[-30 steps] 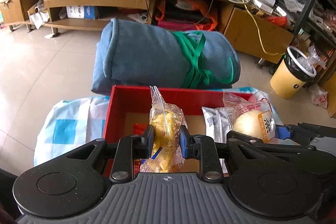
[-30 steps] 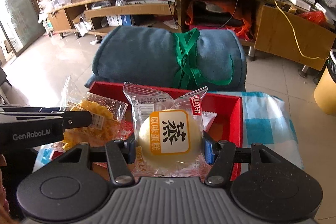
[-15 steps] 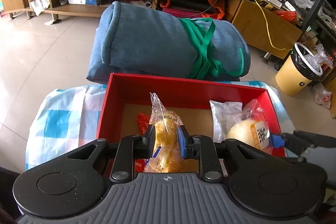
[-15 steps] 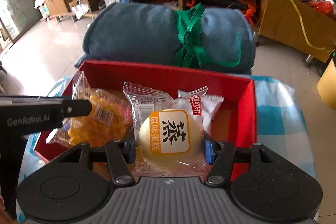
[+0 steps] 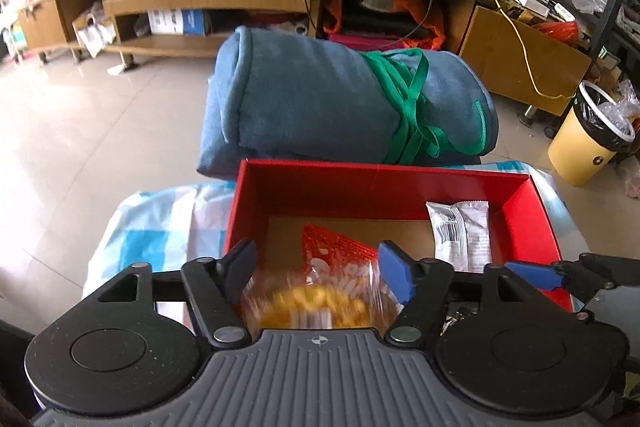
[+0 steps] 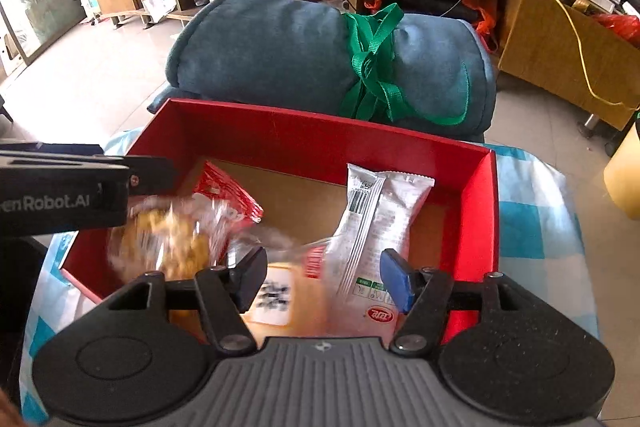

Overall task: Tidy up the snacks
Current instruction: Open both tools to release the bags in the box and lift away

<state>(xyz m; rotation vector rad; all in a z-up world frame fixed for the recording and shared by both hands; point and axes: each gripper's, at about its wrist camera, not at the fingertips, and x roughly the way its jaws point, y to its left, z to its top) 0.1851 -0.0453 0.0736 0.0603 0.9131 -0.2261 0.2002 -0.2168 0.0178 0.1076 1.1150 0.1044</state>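
Both grippers have fingers spread apart over the red box (image 6: 476, 187). Blurry yellow snack bag (image 5: 316, 301) sits between left gripper (image 5: 318, 267) fingers, bun pack (image 6: 280, 297) between right gripper (image 6: 322, 277) fingers. Silver packet (image 6: 376, 223) lies lengthwise toward the box's far wall.

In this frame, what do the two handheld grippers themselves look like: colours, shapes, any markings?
Both are alike. The left gripper has a grey ribbed body with a small compass-like mark, two round black discs at its sides, and black linkage arms with silver rivets. One finger pad is black, the other blue. The right gripper matches it. From the right wrist view, white "GenRobot.AI"-style lettering, partly cut off, shows on the left gripper's side. No cables or sleeves show.
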